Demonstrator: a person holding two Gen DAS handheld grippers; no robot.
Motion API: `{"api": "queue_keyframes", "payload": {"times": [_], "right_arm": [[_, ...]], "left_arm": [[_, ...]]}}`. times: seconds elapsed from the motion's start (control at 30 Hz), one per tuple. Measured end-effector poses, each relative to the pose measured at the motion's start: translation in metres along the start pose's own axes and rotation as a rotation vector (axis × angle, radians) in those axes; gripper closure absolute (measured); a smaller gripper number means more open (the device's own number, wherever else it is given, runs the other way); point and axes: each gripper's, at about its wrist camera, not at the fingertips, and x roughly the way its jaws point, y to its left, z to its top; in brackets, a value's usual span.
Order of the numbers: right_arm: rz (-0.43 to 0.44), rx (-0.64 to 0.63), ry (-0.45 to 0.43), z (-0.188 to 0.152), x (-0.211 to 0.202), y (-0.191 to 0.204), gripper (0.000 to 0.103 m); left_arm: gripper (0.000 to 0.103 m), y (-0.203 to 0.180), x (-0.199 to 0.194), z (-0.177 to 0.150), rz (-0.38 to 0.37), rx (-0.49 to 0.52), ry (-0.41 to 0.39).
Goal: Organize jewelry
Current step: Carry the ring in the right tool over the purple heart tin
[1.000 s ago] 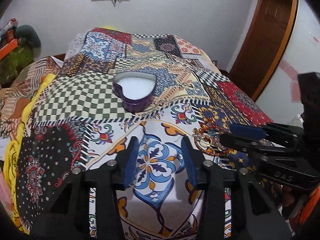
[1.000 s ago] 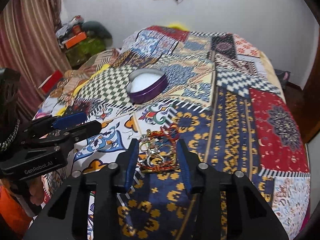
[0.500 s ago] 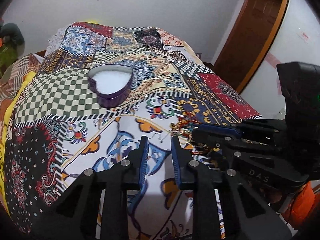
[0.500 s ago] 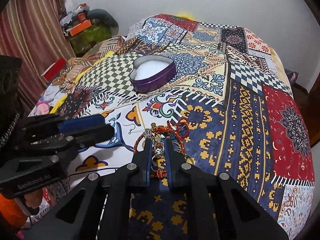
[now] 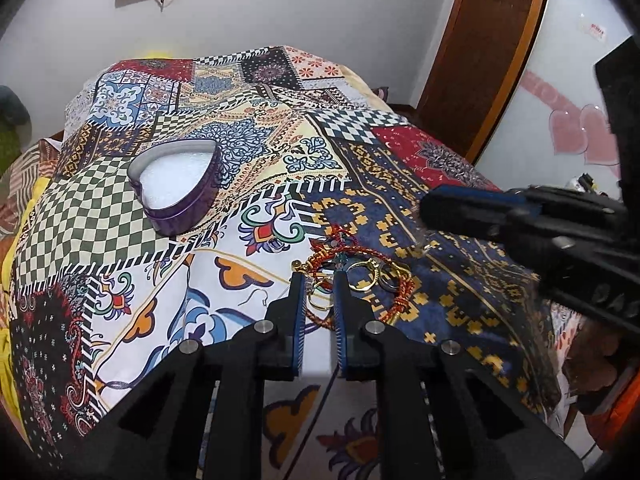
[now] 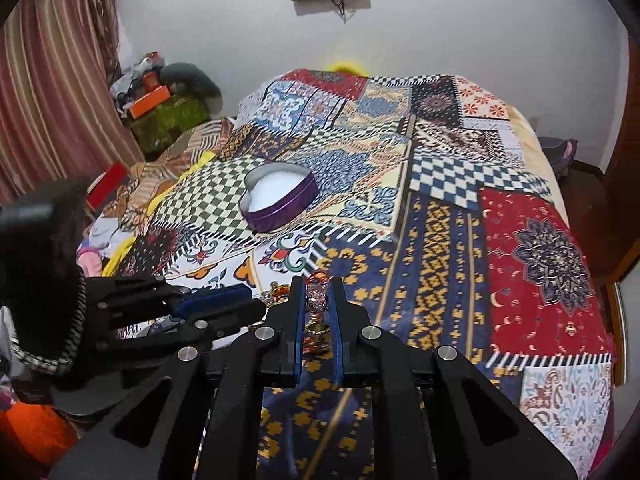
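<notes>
So both grippers are down over a bed covered in a loud patchwork bedspread (image 5: 280,152). The jewelry pile (image 5: 360,276) sits on the bedspread just right of centre in the left wrist view: red braided cord, gold hoops and a couple of rings, all tangled together on the navy and yellow patch.

The left gripper (image 5: 318,280) is at the left edge of that pile. Its jaws have just been closing and now stand narrow, with a thin gold ring and a bit of red cord in the gap, but I honestly can't tell if the pads are actually pressing on anything.

The right gripper (image 6: 318,286) is clearer. Its jaws are nearly together and pinching a small piece with a pink stone (image 6: 316,300), which hangs between the blue pads with a gold ring under it. In the left wrist view it comes in from the right edge of the frame, above the pile.

The purple heart-shaped tin (image 5: 178,188) is open, white inside, sitting on the green checkered patch in the upper left of centre, well apart from the pile.
</notes>
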Motion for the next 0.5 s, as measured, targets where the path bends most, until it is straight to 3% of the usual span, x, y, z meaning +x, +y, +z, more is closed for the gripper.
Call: {"api": "queue_keyframes", "payload": {"times": [0.13,0.5], "right_arm": [[-0.006,0.013,-0.013,0.000,-0.003,-0.007,0.093],[-0.002,0.013,-0.004,-0.005,-0.001,-0.009,0.093]], "left_arm": [[0.091,0.000,0.006,-0.001,0.046,-0.002,0.008],[0.095,0.003,0.014,0.003,0.051,-0.009,0.003]]}}
